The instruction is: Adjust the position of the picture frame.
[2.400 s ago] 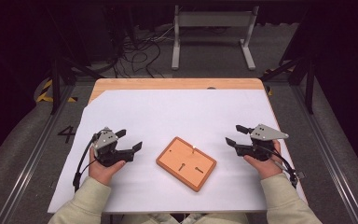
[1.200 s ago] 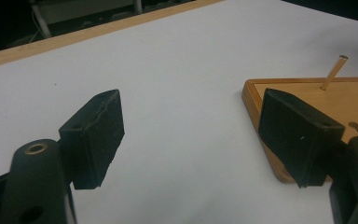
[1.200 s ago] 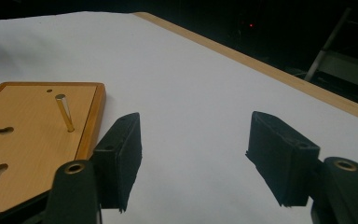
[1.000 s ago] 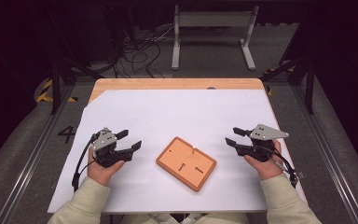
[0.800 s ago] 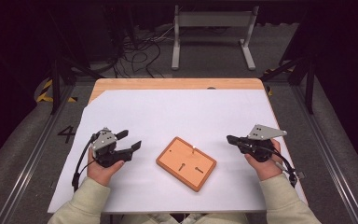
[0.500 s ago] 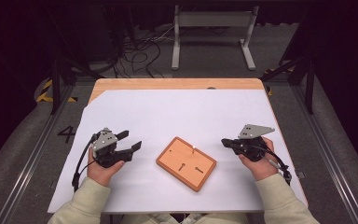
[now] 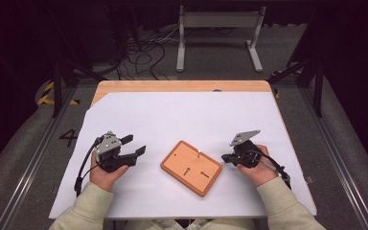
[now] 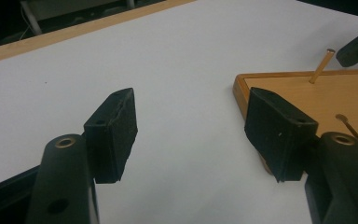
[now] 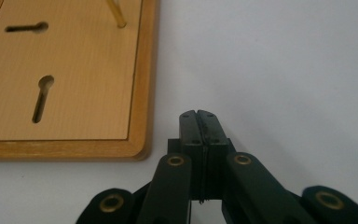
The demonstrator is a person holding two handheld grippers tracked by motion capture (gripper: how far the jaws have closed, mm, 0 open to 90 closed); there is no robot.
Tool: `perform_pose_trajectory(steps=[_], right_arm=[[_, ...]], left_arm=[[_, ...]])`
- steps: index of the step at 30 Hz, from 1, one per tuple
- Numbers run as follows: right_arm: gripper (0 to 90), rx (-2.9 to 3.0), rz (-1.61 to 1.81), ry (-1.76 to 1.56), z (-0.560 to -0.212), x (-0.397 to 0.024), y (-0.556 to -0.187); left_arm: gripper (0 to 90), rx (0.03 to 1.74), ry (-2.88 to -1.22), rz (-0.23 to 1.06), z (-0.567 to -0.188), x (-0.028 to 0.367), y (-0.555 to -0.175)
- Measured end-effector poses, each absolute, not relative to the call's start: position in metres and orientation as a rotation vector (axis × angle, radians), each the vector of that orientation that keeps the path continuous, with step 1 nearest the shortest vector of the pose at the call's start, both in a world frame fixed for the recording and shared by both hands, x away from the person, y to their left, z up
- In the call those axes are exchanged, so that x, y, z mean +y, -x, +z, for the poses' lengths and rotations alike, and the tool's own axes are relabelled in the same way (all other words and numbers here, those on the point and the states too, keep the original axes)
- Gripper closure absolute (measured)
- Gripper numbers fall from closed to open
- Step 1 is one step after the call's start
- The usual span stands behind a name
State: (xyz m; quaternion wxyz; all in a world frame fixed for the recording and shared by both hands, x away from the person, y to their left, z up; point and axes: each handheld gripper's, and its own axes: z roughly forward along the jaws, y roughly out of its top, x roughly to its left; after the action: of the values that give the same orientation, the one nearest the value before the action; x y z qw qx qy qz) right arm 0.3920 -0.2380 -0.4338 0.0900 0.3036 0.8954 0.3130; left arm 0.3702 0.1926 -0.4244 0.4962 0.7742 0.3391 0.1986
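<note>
Flat rectangular orange-brown wooden board (image 7: 191, 167) with keyhole slots and one upright peg (image 8: 321, 66), mid-table on white paper (image 7: 187, 115), between left gripper (image 7: 133, 151), jaws apart and empty, and right gripper (image 7: 226, 157), jaws pressed together empty: probably light, rigid, best gripped by its raised rim.

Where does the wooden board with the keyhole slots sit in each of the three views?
High view: wooden board lies low centre on the white sheet, between both grippers.
Left gripper view: right edge, behind the right-hand jaw.
Right gripper view: upper left, beside the closed jaws.
Shared landmark: the upright peg near one corner.
</note>
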Motion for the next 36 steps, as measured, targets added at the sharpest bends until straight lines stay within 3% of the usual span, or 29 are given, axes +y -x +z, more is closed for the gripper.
perform_pose_trajectory(steps=[11, 21, 28, 31, 36], right_arm=[[90.0, 2.769, 0.896, -0.879, -0.438, -0.224, -0.382], [90.0, 2.916, 0.875, -0.626, -0.439, -0.181, -0.354], [90.0, 2.894, 0.904, -0.660, -0.437, -0.186, -0.357], [90.0, 2.874, 0.922, -0.673, -0.434, -0.188, -0.357], [90.0, 2.846, 0.943, -0.690, -0.431, -0.192, -0.358]], left_arm=[[43.6, 0.835, -1.896, 0.444, -0.422, 0.195, -0.370], [53.0, 0.826, -1.913, 0.398, -0.421, 0.195, -0.368], [73.1, 0.686, -1.986, 0.263, -0.417, 0.175, -0.355], [88.8, 0.578, -2.041, 0.200, -0.416, 0.160, -0.345], [90.0, 0.453, -2.115, 0.073, -0.415, 0.135, -0.332]])
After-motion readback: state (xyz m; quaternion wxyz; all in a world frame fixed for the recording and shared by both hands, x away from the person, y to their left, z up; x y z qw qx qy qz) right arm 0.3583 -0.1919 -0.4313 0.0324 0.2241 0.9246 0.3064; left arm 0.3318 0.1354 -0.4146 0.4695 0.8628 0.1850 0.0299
